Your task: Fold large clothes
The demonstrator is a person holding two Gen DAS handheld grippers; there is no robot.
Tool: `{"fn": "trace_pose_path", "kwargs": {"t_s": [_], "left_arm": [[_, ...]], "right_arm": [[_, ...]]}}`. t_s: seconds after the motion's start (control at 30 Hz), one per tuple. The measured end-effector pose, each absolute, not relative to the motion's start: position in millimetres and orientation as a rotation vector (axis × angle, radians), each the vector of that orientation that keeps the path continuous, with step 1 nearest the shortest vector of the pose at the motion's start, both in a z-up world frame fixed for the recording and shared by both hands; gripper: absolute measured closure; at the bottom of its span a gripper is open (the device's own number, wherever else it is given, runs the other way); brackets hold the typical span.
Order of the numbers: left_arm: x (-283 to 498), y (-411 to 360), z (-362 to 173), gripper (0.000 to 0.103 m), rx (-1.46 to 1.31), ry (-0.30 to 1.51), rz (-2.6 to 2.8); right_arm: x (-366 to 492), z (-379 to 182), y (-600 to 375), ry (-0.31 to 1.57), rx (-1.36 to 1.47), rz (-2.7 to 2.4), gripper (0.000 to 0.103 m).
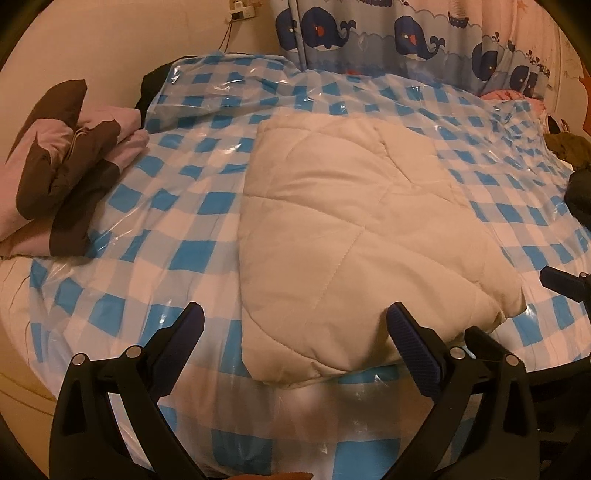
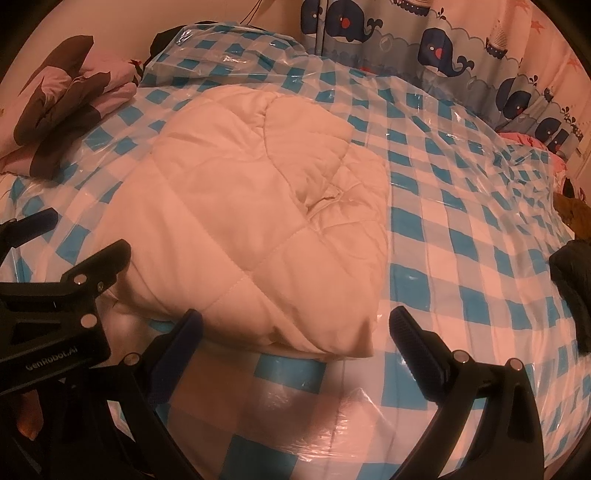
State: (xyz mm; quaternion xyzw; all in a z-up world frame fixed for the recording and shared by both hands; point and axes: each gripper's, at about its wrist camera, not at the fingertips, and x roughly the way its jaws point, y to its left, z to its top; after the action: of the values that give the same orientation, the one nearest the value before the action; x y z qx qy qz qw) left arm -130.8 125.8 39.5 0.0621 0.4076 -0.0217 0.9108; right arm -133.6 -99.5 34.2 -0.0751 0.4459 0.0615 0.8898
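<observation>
Looking along both tools, we see a cream quilted garment (image 1: 354,236) lying folded into a thick pad on the bed (image 1: 155,229), which is covered by a blue-and-white checked sheet under clear plastic. Our left tool (image 1: 295,332) hangs just above the pad's near edge with its fingers spread wide, gripping nothing. Our right tool (image 2: 295,332) is spread the same way and holds nothing, poised over the pad's near right corner (image 2: 354,332). From the right wrist view the left tool shows at the left edge, close beside the pad. A pink and brown bundle of bedding (image 1: 62,177) sits at the far left of the bed, well apart from the garment. A whale-print curtain (image 1: 406,33) hangs behind.
</observation>
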Motion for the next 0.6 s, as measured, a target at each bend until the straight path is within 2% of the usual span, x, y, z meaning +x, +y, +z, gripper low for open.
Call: {"fn": "trace_pose_path", "kwargs": {"t_s": [0.3,0.5,0.6], "left_arm": [[-137,122,43,0.008,0.112,0.831,-0.063],[-154,123,57,0.008,0.091,0.662,-0.125],[-150,125,56,0.008,0.086,0.679,-0.116]], "right_arm": [[-135,33,-100,0.927,-0.155,0.126,0.007],[-135,34,-102,0.927,-0.151,0.128,0.007],[-134,35,-104,0.921,-0.148,0.126,0.007]]}}
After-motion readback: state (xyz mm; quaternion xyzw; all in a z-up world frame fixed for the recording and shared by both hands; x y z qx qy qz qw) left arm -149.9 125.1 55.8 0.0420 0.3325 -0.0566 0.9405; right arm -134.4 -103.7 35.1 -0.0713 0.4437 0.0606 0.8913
